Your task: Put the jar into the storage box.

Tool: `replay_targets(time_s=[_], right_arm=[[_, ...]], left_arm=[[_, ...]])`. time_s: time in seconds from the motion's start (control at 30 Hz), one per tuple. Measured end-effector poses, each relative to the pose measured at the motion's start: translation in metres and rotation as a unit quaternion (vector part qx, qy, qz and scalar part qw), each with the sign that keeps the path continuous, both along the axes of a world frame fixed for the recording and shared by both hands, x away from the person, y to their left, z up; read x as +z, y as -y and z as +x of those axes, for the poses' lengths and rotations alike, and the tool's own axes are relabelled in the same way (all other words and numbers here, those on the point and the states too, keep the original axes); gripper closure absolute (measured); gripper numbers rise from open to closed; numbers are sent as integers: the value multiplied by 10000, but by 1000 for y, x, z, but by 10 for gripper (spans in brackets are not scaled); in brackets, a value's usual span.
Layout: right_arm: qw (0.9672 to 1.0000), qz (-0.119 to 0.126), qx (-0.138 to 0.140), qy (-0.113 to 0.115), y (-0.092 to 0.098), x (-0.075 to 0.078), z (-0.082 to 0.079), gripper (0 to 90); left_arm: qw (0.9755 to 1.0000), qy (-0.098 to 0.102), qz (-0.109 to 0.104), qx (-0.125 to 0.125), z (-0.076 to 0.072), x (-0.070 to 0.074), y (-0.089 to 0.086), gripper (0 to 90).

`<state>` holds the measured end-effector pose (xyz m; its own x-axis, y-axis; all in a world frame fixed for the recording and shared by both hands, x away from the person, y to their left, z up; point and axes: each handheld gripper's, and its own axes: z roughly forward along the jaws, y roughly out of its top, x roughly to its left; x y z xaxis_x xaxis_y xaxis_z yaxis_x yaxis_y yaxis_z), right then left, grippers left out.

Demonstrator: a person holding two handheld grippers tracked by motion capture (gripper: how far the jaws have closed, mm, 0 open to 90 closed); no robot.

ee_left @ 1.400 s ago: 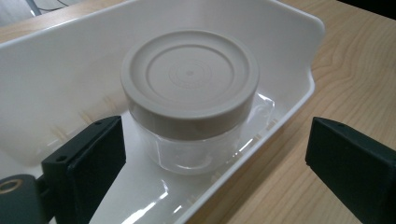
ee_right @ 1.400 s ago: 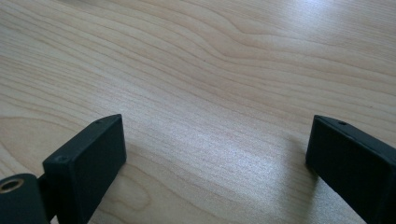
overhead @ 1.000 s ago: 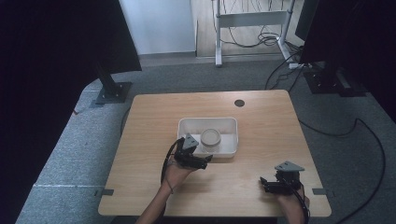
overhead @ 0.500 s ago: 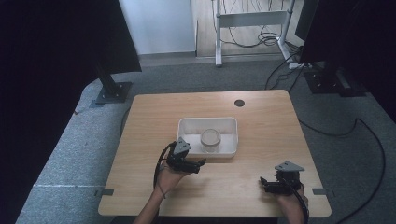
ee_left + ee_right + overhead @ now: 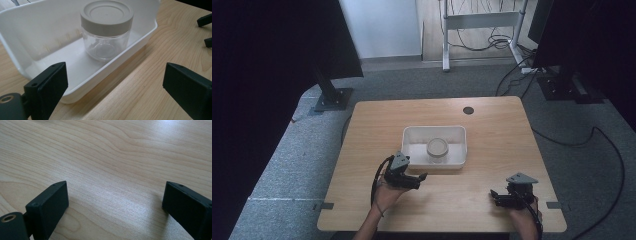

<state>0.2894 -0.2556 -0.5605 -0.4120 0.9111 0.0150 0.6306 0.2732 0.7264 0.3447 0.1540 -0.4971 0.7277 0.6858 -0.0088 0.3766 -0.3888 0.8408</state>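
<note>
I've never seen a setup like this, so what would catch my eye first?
A white plastic tub sits mid-table on the wooden table, with a clear glass jar standing upright inside, grey lid on. The left gripper lies just before the tub, open; the right gripper lies open at the near right.

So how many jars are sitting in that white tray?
1. A clear glass jar with a grey lid stands upright inside the white tray in the middle of the table. The tray is open on top, so nothing else seems hidden in it.

Black hand-held gripper (image 5: 421,178) with grey triangular plate.
</note>
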Motion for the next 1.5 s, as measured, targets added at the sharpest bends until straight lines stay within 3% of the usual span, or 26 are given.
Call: replay_targets(time_s=[0.6,1.5], right_arm=[[10000,-5,-19,-7,0,0,0,54],[10000,-8,-31,-15,0,0,1,46]], left_arm=[[9999,74,-37,115,-15,-5,-23,58],[9992,77,101,375,-31,-23,-54,57]])
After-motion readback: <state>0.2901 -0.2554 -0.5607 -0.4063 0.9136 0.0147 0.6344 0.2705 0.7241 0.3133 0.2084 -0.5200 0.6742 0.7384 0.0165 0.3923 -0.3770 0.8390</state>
